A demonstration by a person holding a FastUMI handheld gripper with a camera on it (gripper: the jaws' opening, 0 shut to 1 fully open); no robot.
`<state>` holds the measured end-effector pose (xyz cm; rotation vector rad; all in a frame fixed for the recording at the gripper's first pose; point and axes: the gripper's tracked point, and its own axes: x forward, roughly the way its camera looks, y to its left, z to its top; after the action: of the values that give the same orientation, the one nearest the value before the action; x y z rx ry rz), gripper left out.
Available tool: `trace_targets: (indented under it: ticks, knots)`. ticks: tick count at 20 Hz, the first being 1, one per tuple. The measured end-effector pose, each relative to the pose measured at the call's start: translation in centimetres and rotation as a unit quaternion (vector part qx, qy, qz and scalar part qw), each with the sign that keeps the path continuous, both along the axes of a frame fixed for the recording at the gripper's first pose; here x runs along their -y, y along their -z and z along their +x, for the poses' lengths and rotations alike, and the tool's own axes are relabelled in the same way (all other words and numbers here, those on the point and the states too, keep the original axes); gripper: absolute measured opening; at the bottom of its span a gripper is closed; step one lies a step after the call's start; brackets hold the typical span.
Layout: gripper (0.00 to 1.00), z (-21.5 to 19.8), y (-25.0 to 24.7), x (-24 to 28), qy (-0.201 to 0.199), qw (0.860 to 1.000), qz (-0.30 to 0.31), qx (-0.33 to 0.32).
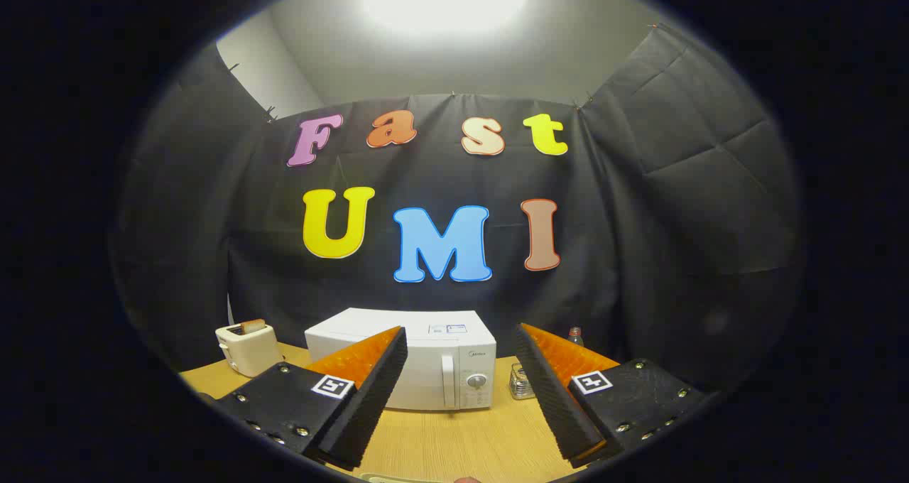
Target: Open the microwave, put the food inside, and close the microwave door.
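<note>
A white microwave (426, 355) stands on the wooden table (454, 440) against the booth's back wall, its door shut and the vertical handle (448, 381) beside the dial panel. My gripper (461, 369) is held high and some way back from it, fingers spread wide with nothing between them. The microwave sits beyond the fingers, its front showing through the gap. A pale rim (398, 478) of something lies on the table just below the fingers; I cannot tell what it is.
A cream toaster (246, 346) with bread in its slot stands left of the microwave. A small clear jar (522, 383) sits right of the microwave, and a bottle with a red cap (575, 337) stands behind it.
</note>
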<state>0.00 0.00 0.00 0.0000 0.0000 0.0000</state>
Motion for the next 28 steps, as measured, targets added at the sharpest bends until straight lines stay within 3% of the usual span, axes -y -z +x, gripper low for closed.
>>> trace_targets:
  ticks: [17, 28]
  knots:
    - [0.96, 2.4, 1.8, -2.5, -0.028, 1.000, -0.007, -0.011]
    - [0.96, 10.8, 6.4, -1.8, -0.038, 0.998, -0.001, -0.048]
